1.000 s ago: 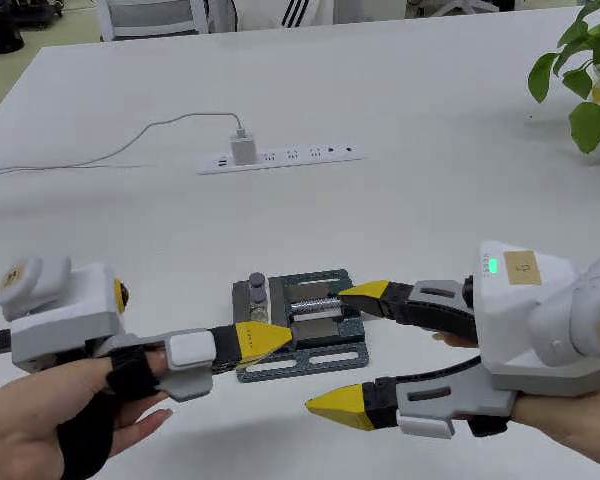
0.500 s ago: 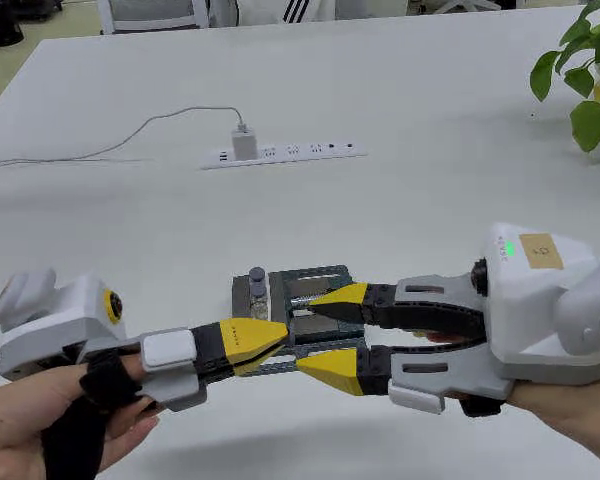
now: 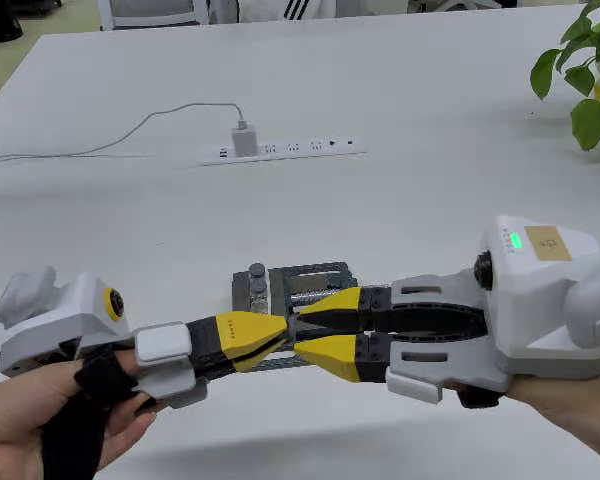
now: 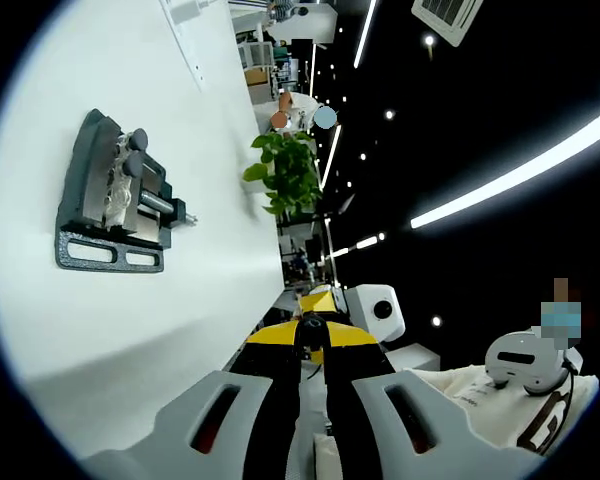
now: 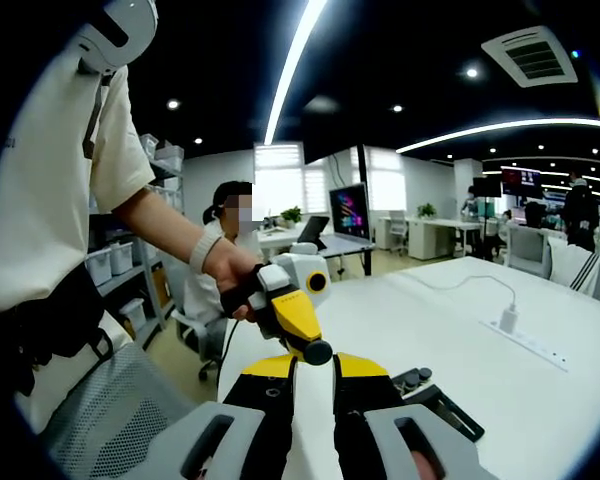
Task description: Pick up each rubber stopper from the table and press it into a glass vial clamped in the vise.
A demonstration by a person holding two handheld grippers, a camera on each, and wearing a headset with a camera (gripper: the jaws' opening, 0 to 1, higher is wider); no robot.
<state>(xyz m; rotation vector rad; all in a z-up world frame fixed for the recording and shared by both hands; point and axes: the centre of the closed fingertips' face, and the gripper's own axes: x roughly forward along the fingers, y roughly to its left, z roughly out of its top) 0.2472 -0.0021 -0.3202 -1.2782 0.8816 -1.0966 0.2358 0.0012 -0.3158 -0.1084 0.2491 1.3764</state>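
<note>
Jaws of the right gripper (image 3: 298, 334) have narrowed nearly together at the small dark rubber stopper (image 5: 318, 351) clamped by the left gripper (image 3: 278, 332); probable hand-over, right grip unconfirmed.

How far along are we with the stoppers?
Done: two vials in the vise look capped with dark stoppers. In hand: the left tongs pinch another stopper at their tips, and the right tongs sit nearly shut against it, seemingly a handover; whether they grip it is unclear. Left: pressing this one into a vial; I can't make out an uncapped one.
</note>
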